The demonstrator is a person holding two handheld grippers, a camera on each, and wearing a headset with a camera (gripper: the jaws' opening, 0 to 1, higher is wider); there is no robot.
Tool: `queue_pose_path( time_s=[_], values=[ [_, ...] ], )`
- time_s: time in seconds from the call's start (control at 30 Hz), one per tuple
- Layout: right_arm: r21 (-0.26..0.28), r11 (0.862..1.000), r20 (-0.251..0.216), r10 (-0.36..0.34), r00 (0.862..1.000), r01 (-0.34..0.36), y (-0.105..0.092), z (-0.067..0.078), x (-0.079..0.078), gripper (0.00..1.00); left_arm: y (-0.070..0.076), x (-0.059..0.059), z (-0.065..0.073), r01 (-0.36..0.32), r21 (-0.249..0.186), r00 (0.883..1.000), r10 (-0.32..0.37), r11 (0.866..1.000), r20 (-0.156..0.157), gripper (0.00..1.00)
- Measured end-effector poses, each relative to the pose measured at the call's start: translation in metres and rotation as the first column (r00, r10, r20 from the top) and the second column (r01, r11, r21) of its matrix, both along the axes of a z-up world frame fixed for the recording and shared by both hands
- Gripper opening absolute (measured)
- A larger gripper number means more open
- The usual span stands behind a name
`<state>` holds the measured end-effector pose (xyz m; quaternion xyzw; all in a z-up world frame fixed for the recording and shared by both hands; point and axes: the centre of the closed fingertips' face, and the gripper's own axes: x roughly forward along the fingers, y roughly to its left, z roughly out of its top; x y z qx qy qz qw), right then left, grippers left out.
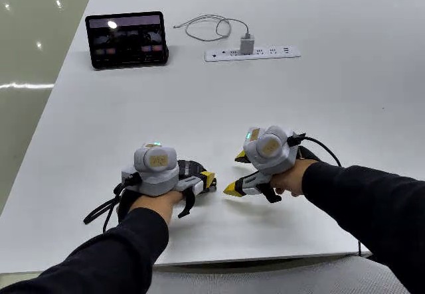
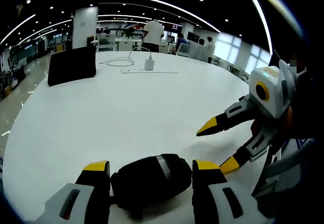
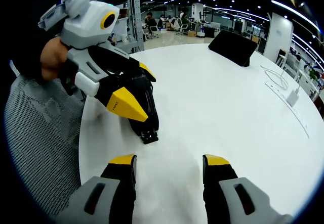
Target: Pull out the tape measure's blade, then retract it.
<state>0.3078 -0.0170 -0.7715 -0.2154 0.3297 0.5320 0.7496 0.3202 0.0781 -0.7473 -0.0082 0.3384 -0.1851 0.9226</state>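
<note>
Grips a black round tape measure [image 2: 152, 181] in the left gripper [image 2: 152, 166], grey with yellow tips. Clamps it tight, one jaw on each side. Sets it down on the big white table [image 1: 265, 101], close to the near edge.

Aims the right gripper [image 1: 236, 172], also grey with yellow tips, at the tape measure from the right side. Spreads both jaws wide apart, with nothing in between. Leaves a little strip of bare table between those yellow tips and the tape measure. Does not touch it.

Shows lots of bare white table in front of both grippers and off to the right. Plenty of room to move there. Much less room toward the person, with the near table edge right under the black sleeves [image 1: 126, 247].

Far across the table, well apart from the grippers: a flat black tablet [image 1: 126, 38] propped up near the left edge. To the right of it, a long white power strip [image 1: 265, 53] with a small white charger plug [image 1: 247, 44] stuck in it. Behind that, a thin white cable [image 1: 209, 27] lying in a loop.

Past the left edge of the table, a shiny grey-green floor [image 1: 26, 55].
</note>
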Motion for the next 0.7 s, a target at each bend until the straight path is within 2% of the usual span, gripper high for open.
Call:
queue_pose_path(
  time_s=[0.1, 0.23, 0.33, 0.4, 0.5, 0.53, 0.6, 0.63, 0.7],
  values=[
    [0.039, 0.997, -0.003, -0.063, 0.998, 0.063, -0.011, 0.007, 0.003, 0.50, -0.001, 0.001, 0.006, 0.043, 0.023, 0.999, -0.044, 0.999, 0.011, 0.61],
    [0.059, 0.992, 0.004, -0.109, 0.994, 0.109, -0.030, 0.010, 0.005, 0.52, 0.000, 0.001, 0.014, 0.112, 0.021, 0.993, -0.113, 0.993, 0.030, 0.70],
    [0.063, 0.991, 0.011, -0.118, 0.993, 0.117, -0.044, 0.014, 0.001, 0.55, 0.008, -0.001, 0.015, 0.143, 0.042, 0.989, -0.144, 0.989, 0.017, 0.79],
    [0.067, 0.989, 0.012, -0.135, 0.991, 0.134, -0.055, 0.017, 0.002, 0.56, 0.019, -0.002, 0.012, 0.138, 0.039, 0.990, -0.137, 0.990, -0.019, 0.79],
    [0.078, 0.984, 0.023, -0.164, 0.986, 0.162, -0.072, 0.024, 0.002, 0.57, 0.034, -0.002, 0.012, 0.138, 0.043, 0.990, -0.137, 0.989, -0.023, 0.86],
    [0.078, 0.983, 0.025, -0.168, 0.985, 0.166, -0.076, 0.024, 0.001, 0.58, 0.034, -0.002, 0.013, 0.151, 0.033, 0.988, -0.151, 0.988, -0.020, 0.89],
    [0.074, 0.982, 0.026, -0.176, 0.984, 0.174, -0.085, 0.025, -0.001, 0.59, 0.033, -0.003, 0.021, 0.185, 0.005, 0.983, -0.185, 0.983, 0.017, 0.94],
    [0.072, 0.982, 0.024, -0.179, 0.983, 0.177, -0.088, 0.024, -0.002, 0.59, 0.036, -0.004, 0.022, 0.189, 0.019, 0.982, -0.189, 0.982, 0.017, 0.97],
    [0.076, 0.978, 0.022, -0.196, 0.980, 0.194, -0.096, 0.025, -0.003, 0.62, 0.039, -0.006, 0.026, 0.214, 0.011, 0.976, -0.214, 0.977, 0.032, 1.00]
  ],
)
